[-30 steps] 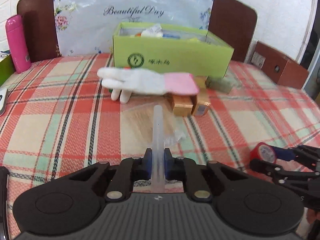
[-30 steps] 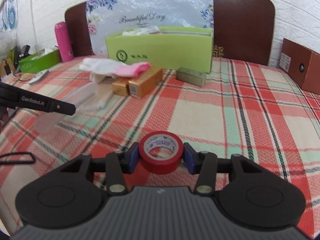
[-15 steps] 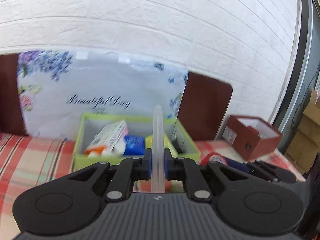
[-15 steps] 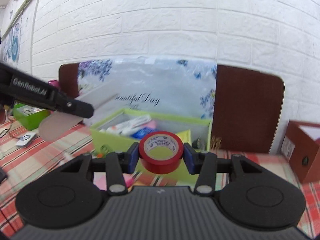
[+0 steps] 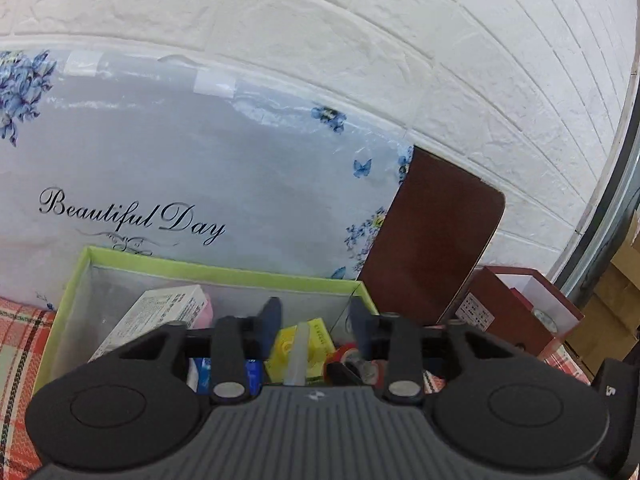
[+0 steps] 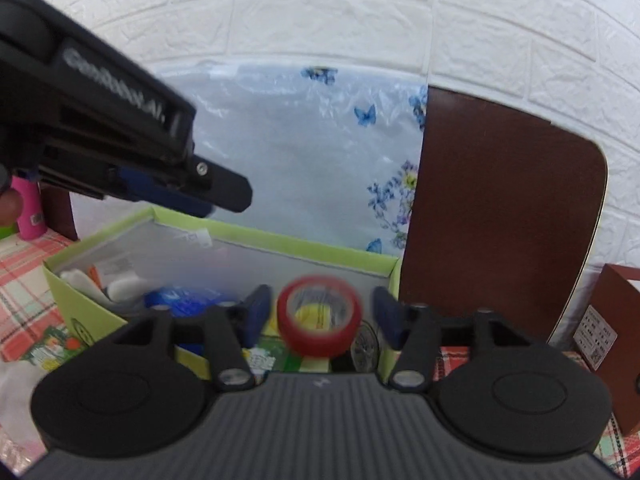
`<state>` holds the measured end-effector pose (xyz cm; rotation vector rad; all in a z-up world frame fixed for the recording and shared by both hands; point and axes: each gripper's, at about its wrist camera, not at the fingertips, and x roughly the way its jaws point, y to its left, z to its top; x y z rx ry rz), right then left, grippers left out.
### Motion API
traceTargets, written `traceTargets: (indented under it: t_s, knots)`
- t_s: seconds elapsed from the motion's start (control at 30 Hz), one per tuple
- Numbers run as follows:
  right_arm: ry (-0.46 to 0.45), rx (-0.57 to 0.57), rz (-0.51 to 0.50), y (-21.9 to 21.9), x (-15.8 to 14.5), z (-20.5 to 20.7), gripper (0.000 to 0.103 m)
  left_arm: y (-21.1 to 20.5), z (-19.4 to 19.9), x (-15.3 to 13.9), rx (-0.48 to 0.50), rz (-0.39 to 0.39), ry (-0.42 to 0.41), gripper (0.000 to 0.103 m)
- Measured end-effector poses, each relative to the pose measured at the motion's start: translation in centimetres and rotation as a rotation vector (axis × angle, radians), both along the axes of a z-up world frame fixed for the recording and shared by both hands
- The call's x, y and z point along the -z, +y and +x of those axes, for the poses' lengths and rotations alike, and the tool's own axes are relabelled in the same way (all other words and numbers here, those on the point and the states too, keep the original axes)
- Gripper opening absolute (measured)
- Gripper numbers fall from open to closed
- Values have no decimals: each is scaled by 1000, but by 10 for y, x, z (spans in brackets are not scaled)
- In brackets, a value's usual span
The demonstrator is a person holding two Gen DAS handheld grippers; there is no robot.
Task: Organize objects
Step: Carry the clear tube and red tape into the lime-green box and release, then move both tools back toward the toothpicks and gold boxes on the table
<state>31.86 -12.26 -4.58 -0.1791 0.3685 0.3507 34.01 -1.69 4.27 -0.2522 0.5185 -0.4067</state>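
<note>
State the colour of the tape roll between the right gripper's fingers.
Red tape roll, clearest in the right wrist view.

Both handheld tools look alike: a ribbed dark-grey housing across the bottom of the frame, flanked by two rounded matte-black lobes, each pressed with a shallow circular dimple. The left gripper (image 5: 314,320) has black linkage arms ending in dark-blue finger pads (image 5: 271,317), with a round silver pivot screw (image 5: 229,390) low on each arm and a tiny white logo at the housing's centre. The right gripper (image 6: 319,312) carries the same blue pads and silver screws. In the upper left of the right wrist view, the left tool's black side bears blurred white "GenRobot.AI" lettering and one small screw.
</note>
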Motion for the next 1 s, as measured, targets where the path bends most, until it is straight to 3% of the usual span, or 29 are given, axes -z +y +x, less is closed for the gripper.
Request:
traceTargets:
  t_s: [0.03,0.1,0.17,0.37,0.6,0.8,1.0]
  knots:
    - [-8,6,-6,0,3,-1,69,3,-3,3,-34,9,-3,76]
    - [-33,11,-7,-2,7,-11,89,8,-12,6,-63,35,-46,77]
    - [-81,17,-3,-3,8,-25,101,11,-19,7,-71,67,-58,77]
    - [-70,16,-1,-9,-3,-57,103,14,-55,-4,-102,115,-48,77]
    - [-66,7,85,-26,-30,-122,103,31,-125,-14,-164,149,-23,78]
    - [-14,-30,74,-27,-17,-179,103,45,-186,6,-188,157,-3,79]
    - [76,-45,75,-25,11,-219,103,56,-228,49,-224,133,95,80]
